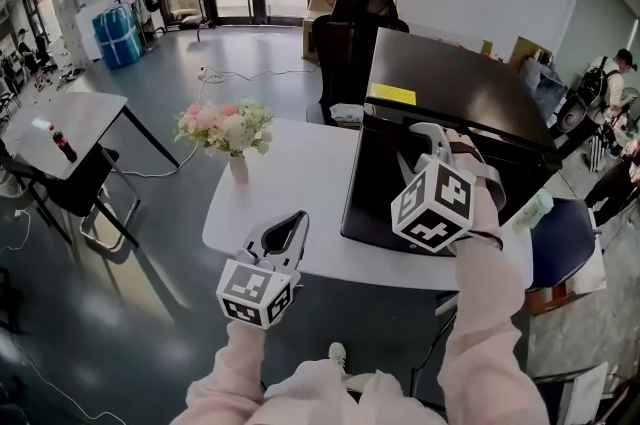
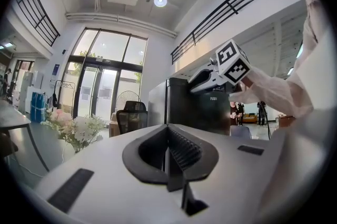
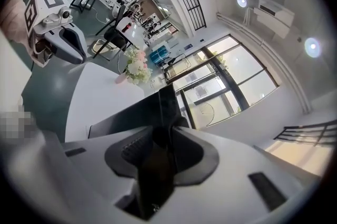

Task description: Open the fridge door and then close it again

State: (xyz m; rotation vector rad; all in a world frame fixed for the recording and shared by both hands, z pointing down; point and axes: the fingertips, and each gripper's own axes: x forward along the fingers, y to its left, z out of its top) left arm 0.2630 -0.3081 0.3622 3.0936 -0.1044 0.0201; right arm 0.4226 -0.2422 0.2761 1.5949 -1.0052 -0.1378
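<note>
A small black fridge (image 1: 450,98) stands on the right part of a white table (image 1: 290,183), its door (image 1: 375,188) facing me. My right gripper (image 1: 415,141) reaches over the door's top edge, near its upper corner. In the right gripper view, the dark door edge (image 3: 131,112) runs between the pads of the right gripper (image 3: 160,136), which close on it. My left gripper (image 1: 297,219) hovers low at the table's front edge, left of the fridge, shut with nothing in it. In the left gripper view, its pads meet at the left gripper (image 2: 168,136), and the fridge (image 2: 179,107) stands ahead.
A vase of pink and white flowers (image 1: 232,133) stands on the table left of the fridge. A black office chair (image 1: 350,43) is behind the table and a blue chair (image 1: 560,253) at its right. Another table (image 1: 80,118) with a bottle stands far left.
</note>
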